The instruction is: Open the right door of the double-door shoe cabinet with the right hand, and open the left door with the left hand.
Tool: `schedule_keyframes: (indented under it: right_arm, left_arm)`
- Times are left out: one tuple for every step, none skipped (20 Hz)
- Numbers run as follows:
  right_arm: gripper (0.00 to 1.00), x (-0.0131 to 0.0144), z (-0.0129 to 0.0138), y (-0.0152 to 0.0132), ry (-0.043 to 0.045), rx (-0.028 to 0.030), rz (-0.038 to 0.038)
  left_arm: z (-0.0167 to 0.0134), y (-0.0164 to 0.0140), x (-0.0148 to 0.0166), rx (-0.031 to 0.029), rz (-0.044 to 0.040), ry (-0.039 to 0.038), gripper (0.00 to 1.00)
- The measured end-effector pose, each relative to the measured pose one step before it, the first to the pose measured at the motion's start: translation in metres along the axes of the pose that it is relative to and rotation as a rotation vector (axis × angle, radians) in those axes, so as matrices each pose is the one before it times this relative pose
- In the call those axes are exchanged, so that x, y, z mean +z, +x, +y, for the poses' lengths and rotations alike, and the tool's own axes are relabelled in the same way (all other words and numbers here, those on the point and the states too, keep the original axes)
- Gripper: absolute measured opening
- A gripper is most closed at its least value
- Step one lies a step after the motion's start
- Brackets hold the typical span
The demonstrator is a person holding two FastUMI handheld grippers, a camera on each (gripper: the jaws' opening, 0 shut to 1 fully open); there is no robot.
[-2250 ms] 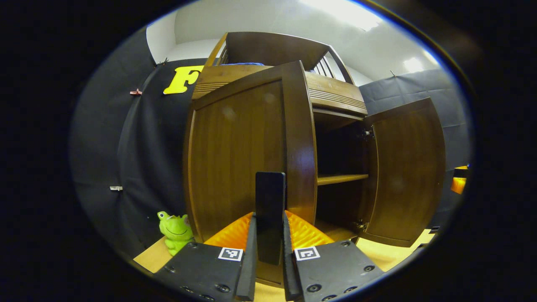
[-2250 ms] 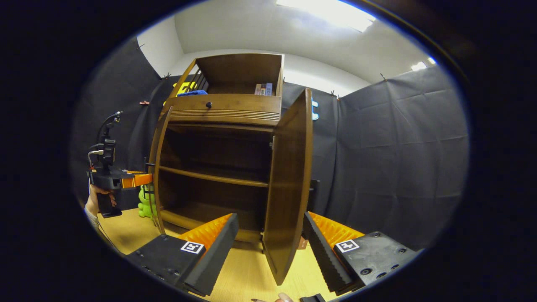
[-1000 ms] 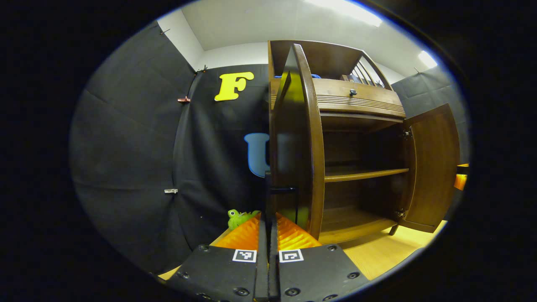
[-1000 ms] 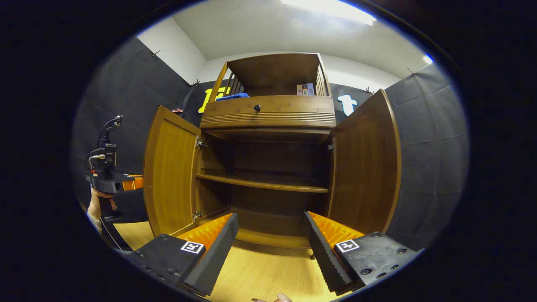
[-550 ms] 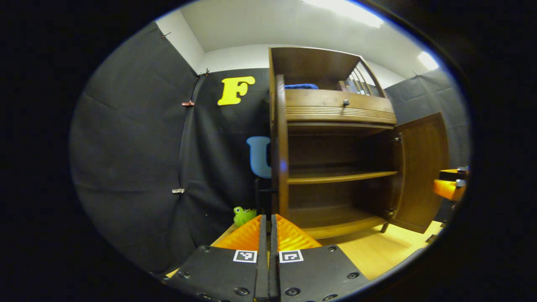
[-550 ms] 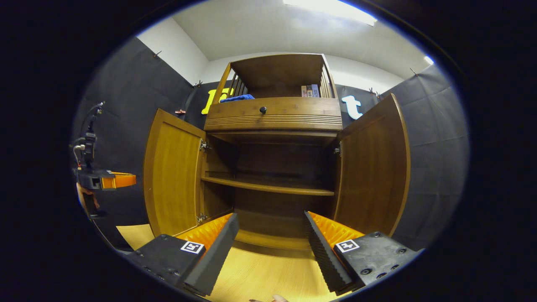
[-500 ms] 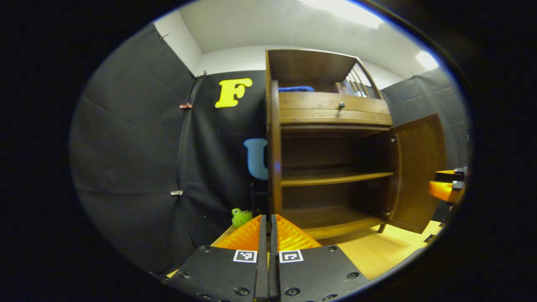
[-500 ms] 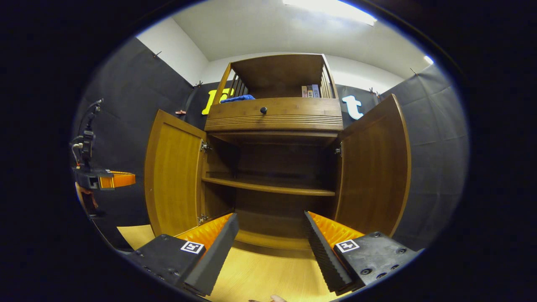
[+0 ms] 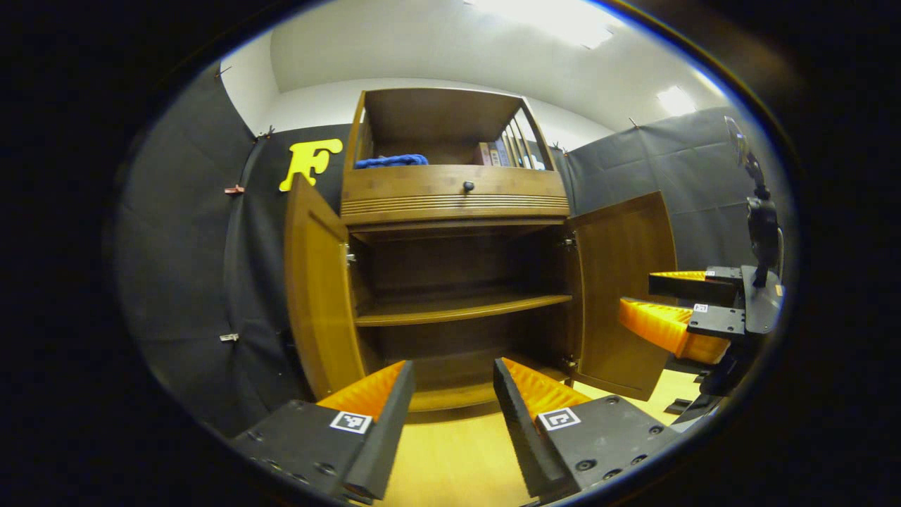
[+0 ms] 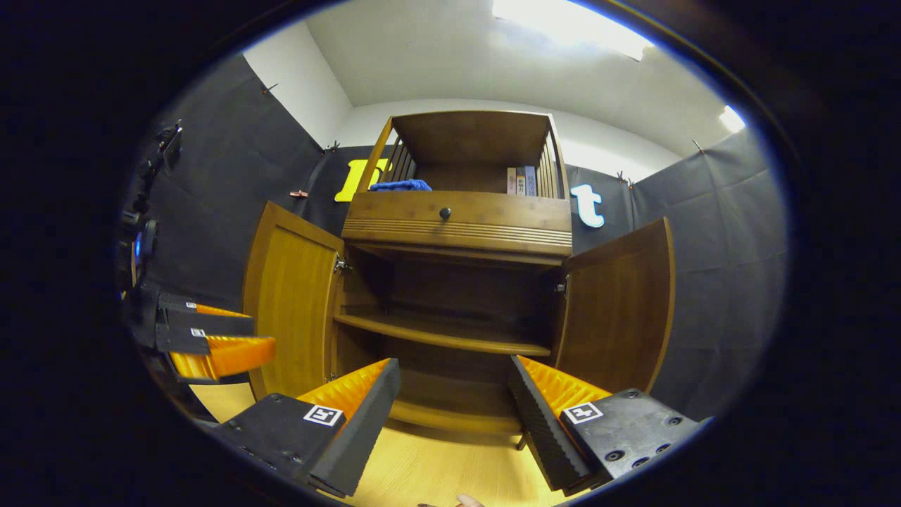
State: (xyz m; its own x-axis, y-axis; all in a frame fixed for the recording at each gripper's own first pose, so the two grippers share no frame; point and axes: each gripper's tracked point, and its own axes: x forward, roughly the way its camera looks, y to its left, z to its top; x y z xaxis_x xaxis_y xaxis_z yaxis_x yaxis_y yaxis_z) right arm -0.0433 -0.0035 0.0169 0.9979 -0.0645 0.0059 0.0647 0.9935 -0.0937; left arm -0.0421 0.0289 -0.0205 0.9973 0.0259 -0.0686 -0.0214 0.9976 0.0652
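Bright ceiling light (image 10: 563,28) glares at the top of both views. The cabinet interior (image 10: 457,296) sits in dim shadow. Straight edges bow strongly toward the rims; focus is sharp.

Brown wooden shoe cabinet (image 10: 457,218): left door (image 10: 290,303), right door (image 10: 616,310) both swung open.

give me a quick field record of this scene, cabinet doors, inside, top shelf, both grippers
cabinet: wooden shoe cabinet on a light wood floor
left door: left door swung open
right door: right door swung open
inside: one shelf across the middle, nothing visible on it
drawer: shut, dark knob
top shelf: blue cloth at left, books at right
left gripper: left gripper open, holding nothing, in front of the cabinet
right gripper: right gripper open, holding nothing, in front of the cabinet
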Motion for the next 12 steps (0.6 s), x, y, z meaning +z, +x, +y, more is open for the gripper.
schedule_keyframes:
  right_arm:
    - [0.97, 0.00285, 0.0, -0.00482, -0.00451, -0.00079, -0.00807]
    - [0.97, 0.00135, 0.00044, -0.0022, -0.004, -0.00037, -0.00521]
    - [0.95, 0.00196, 0.0013, -0.0008, -0.00066, 0.00082, -0.00234]
    - [0.95, 0.00024, 0.00026, -0.00036, 0.00172, 0.00062, 0.00222]
    - [0.97, -0.00104, -0.00009, -0.00036, 0.0022, 0.00078, 0.00572]
    - [0.98, -0.00091, -0.00091, 0.00066, 0.00196, -0.00135, 0.00634]
    - [0.97, -0.0005, -0.00121, 0.00048, 0.00167, -0.00576, 0.00501]
    - [0.97, -0.00181, -0.00082, 0.0004, 0.00109, -0.00617, 0.0045]
    - [0.95, -0.00261, -0.0011, 0.0005, 0.00152, -0.00519, 0.00653]
    - [0.97, -0.00288, -0.00096, -0.00048, 0.0036, -0.00001, 0.00803]
    - [0.95, -0.00436, -0.003, -0.00689, 0.00451, 0.00116, 0.00899]
    - [0.97, -0.00381, -0.00229, -0.00407, 0.0025, 0.00022, 0.00992]
  left_arm:
    - [-0.00994, 0.00147, -0.00131, -0.01342, 0.00988, -0.00913, 0.83]
    - [-0.00445, -0.00048, -0.00026, -0.00394, 0.0024, -0.00243, 0.86]
    - [-0.00349, 0.00288, 0.00011, -0.00156, 0.00012, -0.00038, 0.92]
    - [0.00159, -0.00021, 0.00169, -0.00019, -0.00433, 0.00105, 0.99]
    - [-0.0004, 0.00038, 0.00228, -0.00237, -0.00306, -0.00051, 0.99]
    - [-0.0013, 0.00088, 0.00246, -0.00009, -0.0081, -0.00501, 0.99]
    - [-0.00119, 0.00085, 0.00267, -0.00177, -0.00833, -0.00763, 0.99]
    - [-0.00112, -0.00016, 0.00238, -0.00249, -0.00714, -0.00797, 0.99]
    - [-0.00104, -0.00016, 0.00302, -0.00066, -0.00637, -0.00619, 0.96]
    - [-0.00057, -0.00077, 0.00165, 0.00297, -0.00674, -0.00369, 0.99]
    - [0.00137, 0.00022, 0.00289, 0.00765, -0.00815, -0.00172, 0.99]
    - [0.00149, 0.00101, 0.00203, 0.00744, -0.00784, -0.0015, 0.99]
